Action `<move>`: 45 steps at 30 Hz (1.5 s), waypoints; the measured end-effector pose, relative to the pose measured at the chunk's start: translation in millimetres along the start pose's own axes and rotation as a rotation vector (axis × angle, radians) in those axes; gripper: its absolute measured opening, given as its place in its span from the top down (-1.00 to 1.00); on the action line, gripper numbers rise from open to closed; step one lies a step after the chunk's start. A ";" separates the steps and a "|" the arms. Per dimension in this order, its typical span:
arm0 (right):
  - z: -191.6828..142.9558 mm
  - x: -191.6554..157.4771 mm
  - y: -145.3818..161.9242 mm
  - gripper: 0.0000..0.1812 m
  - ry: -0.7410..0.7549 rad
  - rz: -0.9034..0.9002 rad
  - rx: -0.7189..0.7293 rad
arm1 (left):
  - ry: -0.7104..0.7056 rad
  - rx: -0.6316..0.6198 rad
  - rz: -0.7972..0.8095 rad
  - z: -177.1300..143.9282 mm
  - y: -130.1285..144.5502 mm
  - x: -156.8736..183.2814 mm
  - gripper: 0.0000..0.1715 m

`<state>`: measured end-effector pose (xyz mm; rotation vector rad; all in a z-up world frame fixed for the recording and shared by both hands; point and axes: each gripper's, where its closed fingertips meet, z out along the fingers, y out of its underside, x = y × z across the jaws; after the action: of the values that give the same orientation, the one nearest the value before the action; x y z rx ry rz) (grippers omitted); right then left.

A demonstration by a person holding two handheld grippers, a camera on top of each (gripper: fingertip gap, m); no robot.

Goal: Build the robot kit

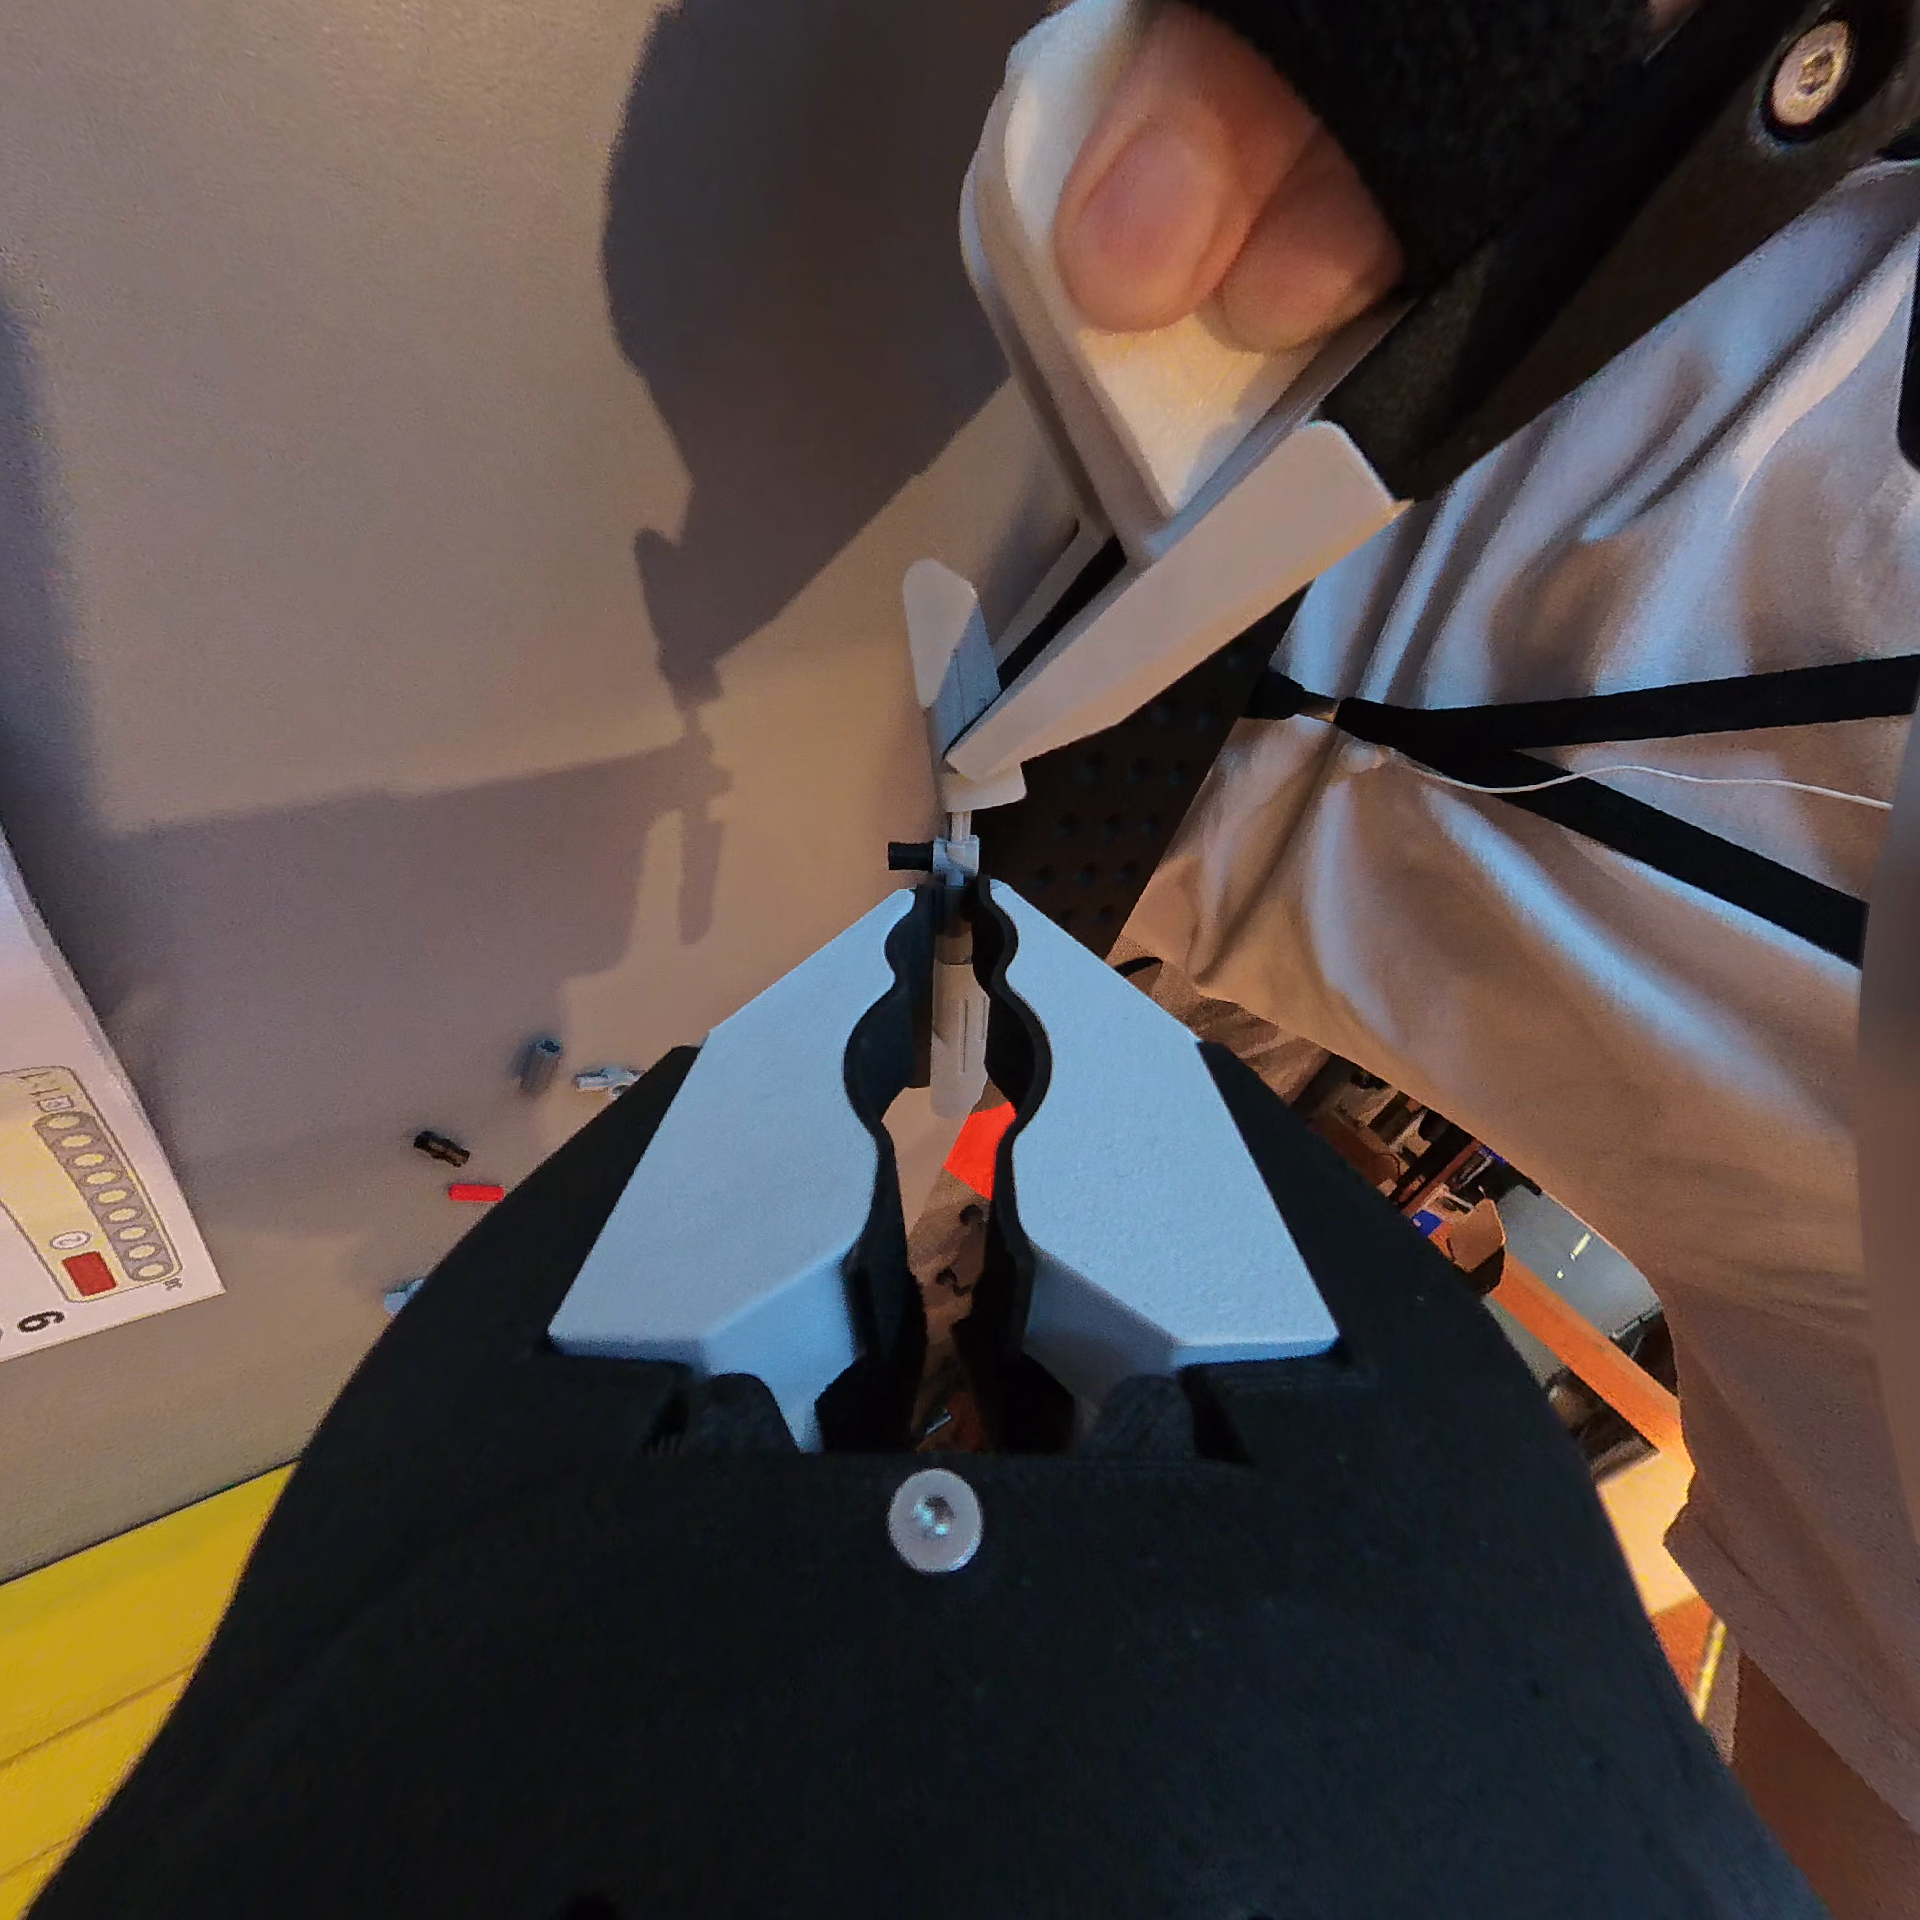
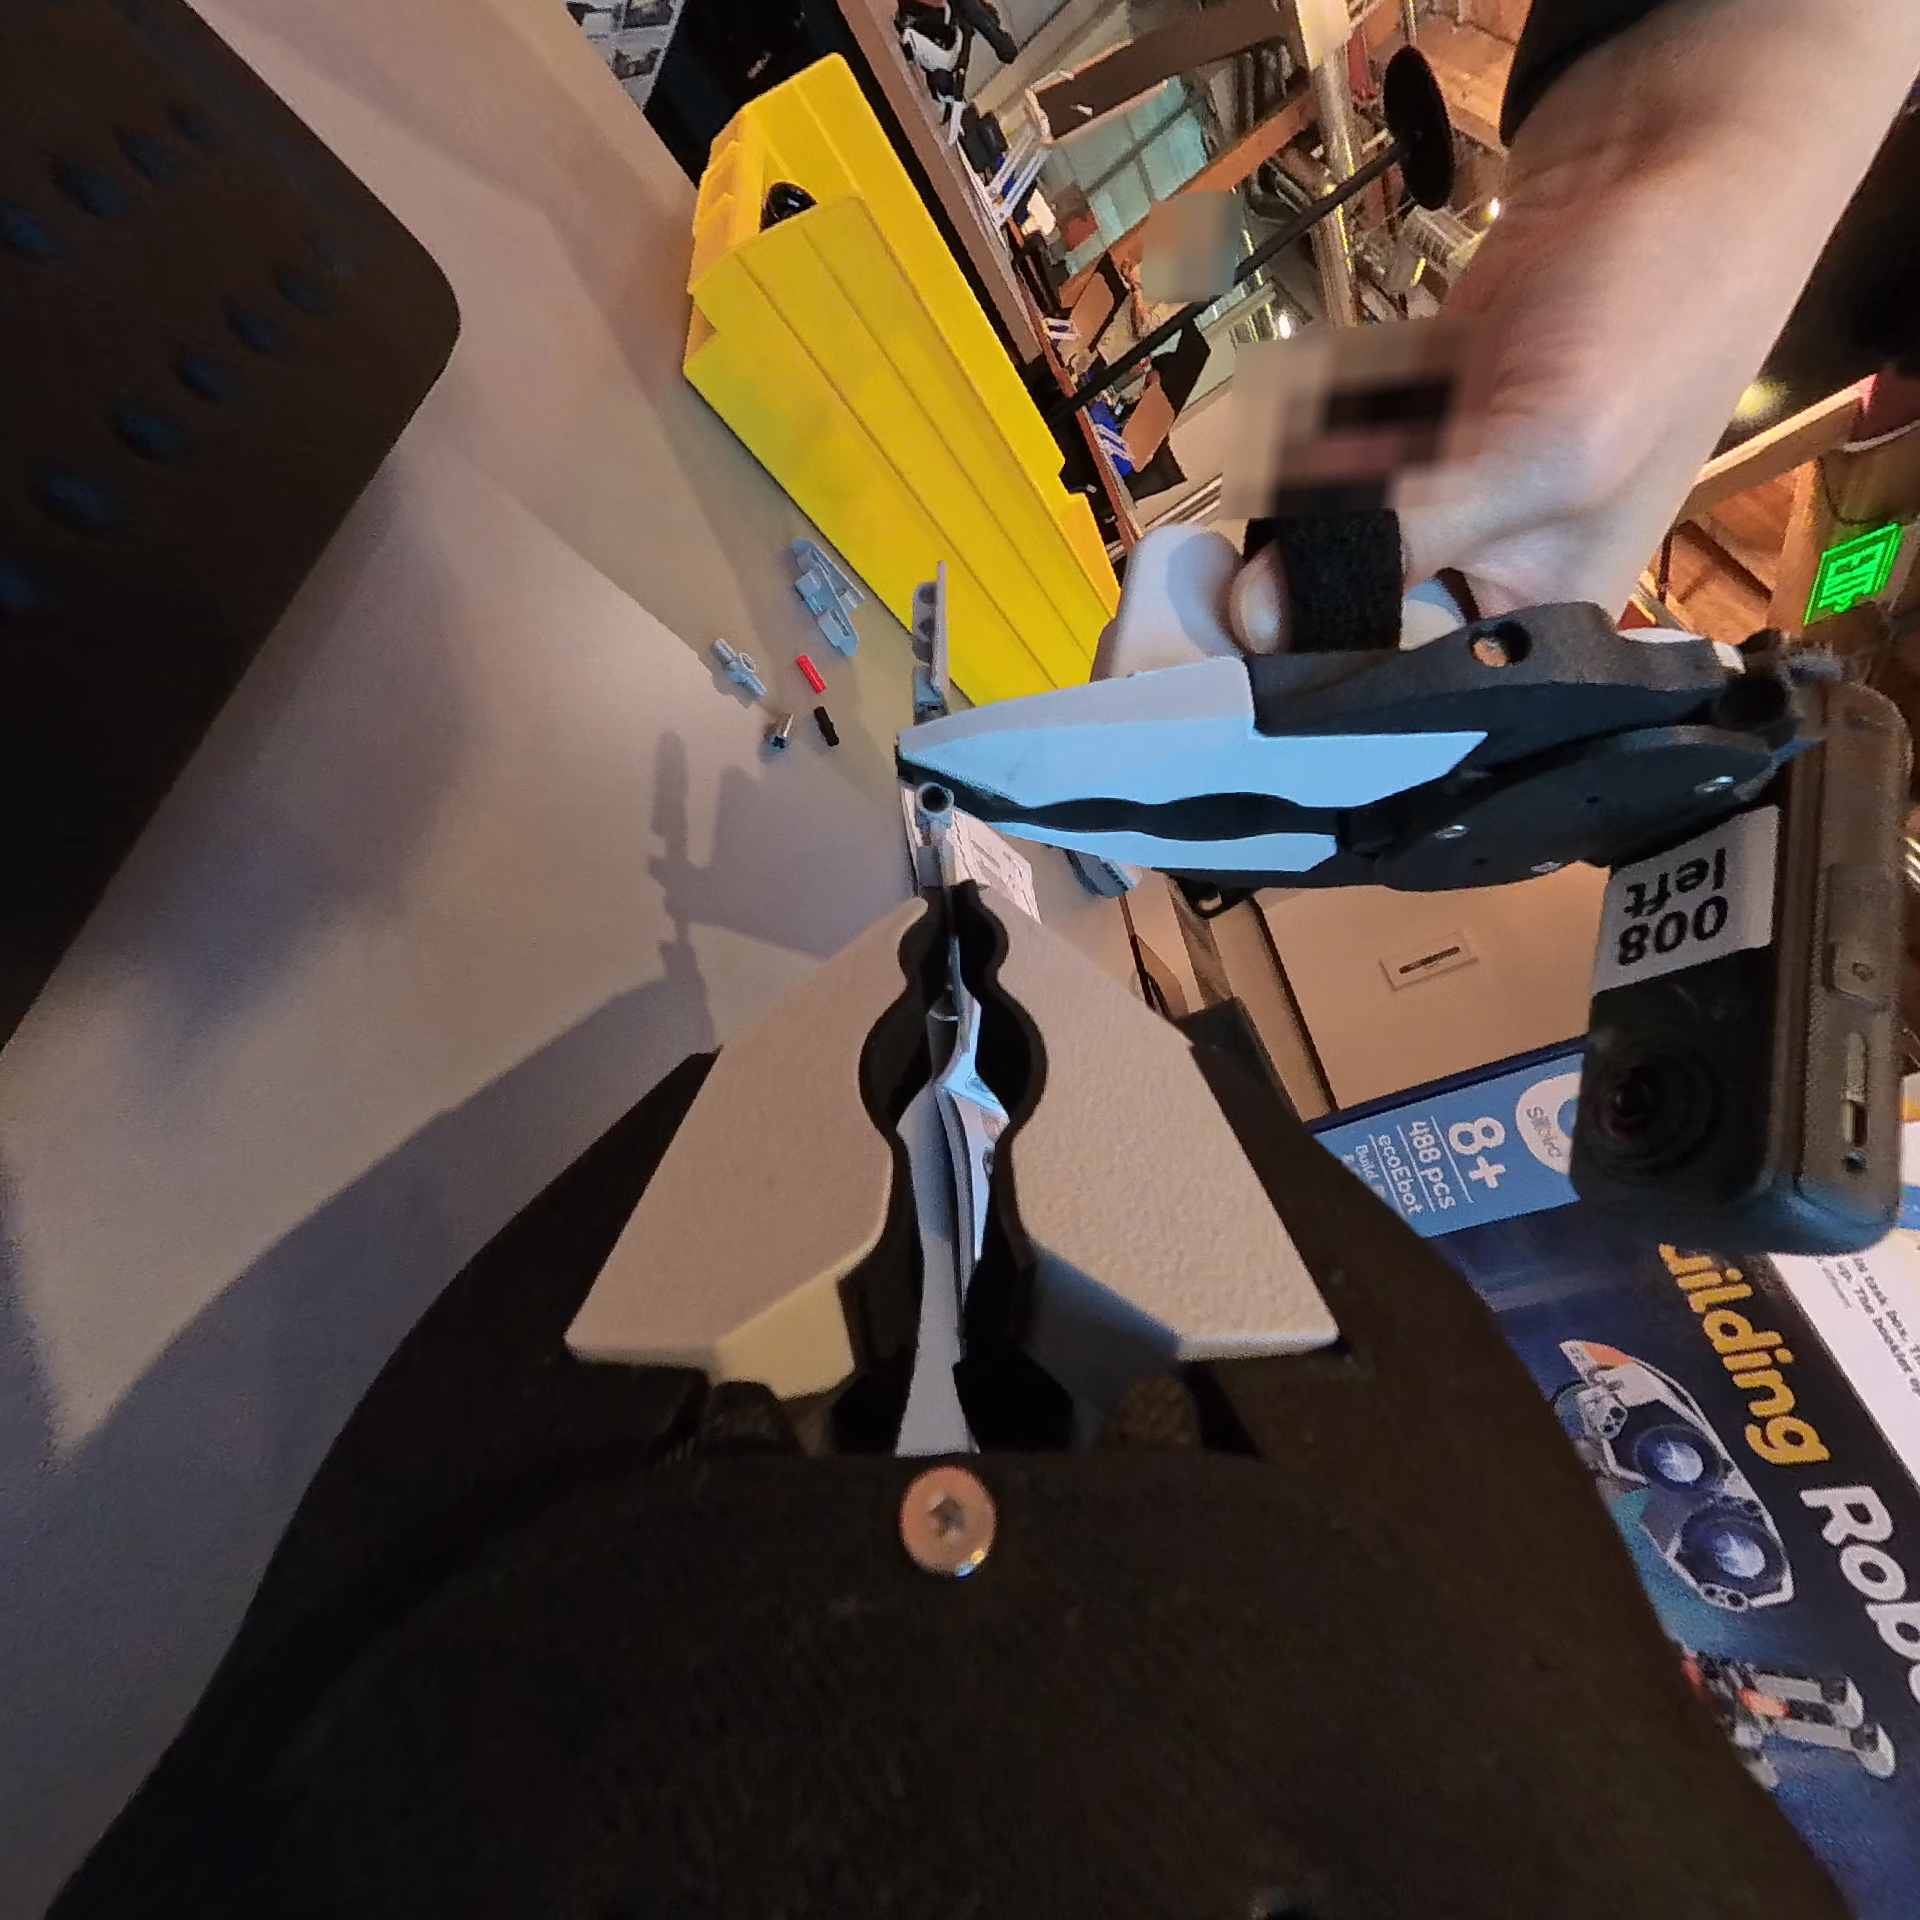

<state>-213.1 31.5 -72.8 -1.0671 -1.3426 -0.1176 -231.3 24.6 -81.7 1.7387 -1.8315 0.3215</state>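
My left gripper [image 1: 951, 894] is shut on a light grey beam [image 1: 956, 1029] that stands between its fingers. In the right wrist view the left gripper [image 2: 909, 769] comes in from the right, and the beam [image 2: 938, 634] sticks out beyond it. My right gripper [image 2: 951, 899] is shut on a small grey connector [image 2: 935, 805]. In the left wrist view the right gripper [image 1: 977, 795] reaches down from the upper right. It holds the connector [image 1: 951, 854], which has a black pin on its side, against the beam's end. Both grippers are above the grey table.
Loose parts lie on the table: grey pieces [image 2: 826, 592], a red pin [image 2: 810, 673] and a black pin [image 2: 826, 725]. A yellow tray [image 2: 883, 395] stands behind them. A printed sheet [image 1: 83, 1195] lies at the left. A blue box [image 2: 1766, 1455] is at the right. Left and right tips are no more than a few centimetres apart.
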 end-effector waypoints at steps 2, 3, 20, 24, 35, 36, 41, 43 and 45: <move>0.3 1.9 1.1 1.00 0.007 0.025 -0.007 | -0.003 0.008 -0.004 -1.9 -0.6 -0.8 0.96; 0.3 2.8 1.5 1.00 0.010 0.031 -0.012 | -0.005 0.011 -0.006 -2.9 -1.0 -1.3 0.96; 2.3 -1.3 5.5 1.00 0.027 -0.067 -0.075 | -0.023 -0.021 -0.017 -0.4 -2.0 -6.7 0.96; 3.1 -0.7 7.3 1.00 0.028 -0.053 -0.096 | -0.025 -0.008 -0.034 -3.2 -3.4 -8.1 0.96; 2.0 9.2 13.4 1.00 0.058 0.045 -0.110 | -0.045 0.030 -0.038 -10.5 -10.1 -11.7 0.96; 1.6 10.1 13.9 1.00 0.061 0.047 -0.112 | -0.045 0.036 -0.039 -11.4 -11.0 -11.8 0.96; 2.5 10.6 13.9 1.00 0.064 0.044 -0.114 | -0.070 0.022 -0.019 -12.2 -10.9 -12.7 0.96; 2.8 10.1 14.2 1.00 0.059 0.025 -0.108 | -0.070 0.017 -0.017 -11.3 -10.3 -12.4 0.96; 5.6 10.9 22.3 1.00 0.058 -0.021 -0.148 | -0.099 0.032 -0.011 -10.9 -11.6 -18.6 0.95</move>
<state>-200.0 52.9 -76.9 -1.1648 -1.3088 -0.2650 -217.9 44.6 -86.0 1.8154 -1.8948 0.2667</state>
